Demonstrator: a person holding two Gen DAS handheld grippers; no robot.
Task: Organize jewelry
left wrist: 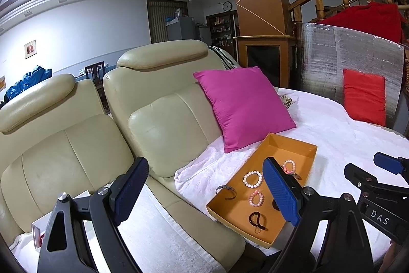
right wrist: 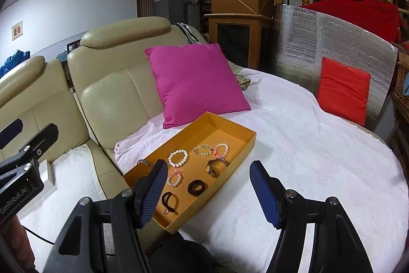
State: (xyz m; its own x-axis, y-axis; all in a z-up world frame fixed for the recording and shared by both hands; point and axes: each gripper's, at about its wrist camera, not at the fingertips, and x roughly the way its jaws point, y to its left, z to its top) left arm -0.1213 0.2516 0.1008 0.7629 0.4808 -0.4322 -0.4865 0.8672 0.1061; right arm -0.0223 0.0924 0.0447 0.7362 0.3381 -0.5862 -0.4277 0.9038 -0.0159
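Observation:
An orange tray (right wrist: 237, 149) (left wrist: 294, 145) lies on a white blanket on the sofa seat. It holds several pieces: a white bead bracelet (right wrist: 178, 157) (left wrist: 252, 178), pink bead bracelets (right wrist: 222, 148) (left wrist: 256, 198), a clear bead bracelet (right wrist: 203, 150), a watch (right wrist: 213, 166), a black band (right wrist: 197, 186) and a black loop (right wrist: 168, 201) (left wrist: 257, 219). My left gripper (left wrist: 207, 188) is open and empty, held above the sofa left of the tray. My right gripper (right wrist: 208, 192) is open and empty, over the tray's near end.
A pink cushion (right wrist: 194, 83) leans on the cream sofa back (right wrist: 115, 83) behind the tray. A red cushion (right wrist: 342, 91) rests against a silver foil panel (right wrist: 332, 42) at right. A white box (left wrist: 37, 232) with red beads sits on the left seat.

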